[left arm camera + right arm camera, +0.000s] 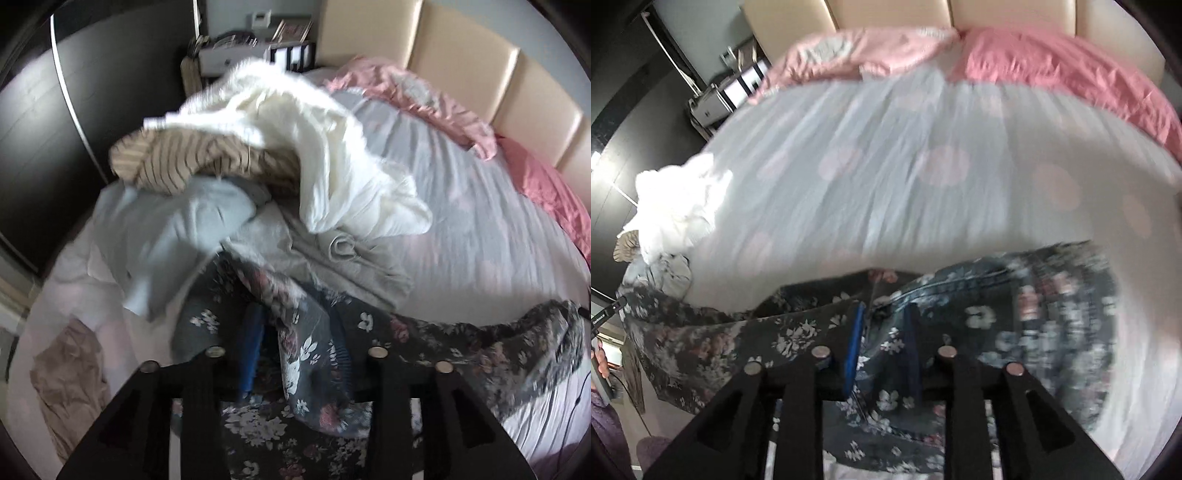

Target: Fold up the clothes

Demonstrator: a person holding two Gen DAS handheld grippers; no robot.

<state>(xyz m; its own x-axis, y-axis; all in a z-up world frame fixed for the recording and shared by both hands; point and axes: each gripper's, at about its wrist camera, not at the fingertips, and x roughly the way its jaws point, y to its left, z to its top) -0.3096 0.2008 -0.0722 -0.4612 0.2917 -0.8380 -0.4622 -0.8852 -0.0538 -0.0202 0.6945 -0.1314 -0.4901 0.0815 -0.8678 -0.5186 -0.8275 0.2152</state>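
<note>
Both grippers are pinching the same dark floral garment [461, 343], which is lying across the near edge of the bed [480, 229]. In the left wrist view the left gripper [291, 350] is closing its fingers [251, 354] on a bunched fold of the flowered cloth, with the fabric filling the gap between them. From that fold the garment is stretching away to the right as a long band, its long axis running roughly parallel to the near edge of the bed, and its far end is curling up slightly at the right rim of the view.

In the right wrist view the right gripper [882, 350] is gripping the garment [1015, 325] at a stitched seam, with cloth gathered between the blue-padded fingers [855, 347]. From here the band is extending to the left along the bed's near edge, while a rounded, bunched part is sitting to the right of the gripper. Motion blur is softening the pattern, so I cannot tell which end of the garment is the top.

Beyond the garment, toward the headboard [461, 51], a heap of other clothes is piled on the bed: a white garment [295, 140] on top, a beige striped piece [177, 162] beside it, a pale blue one [166, 236] and a grey one [332, 258] nearer the left gripper. Pink pillows [1034, 62] are lying against the headboard.
</note>
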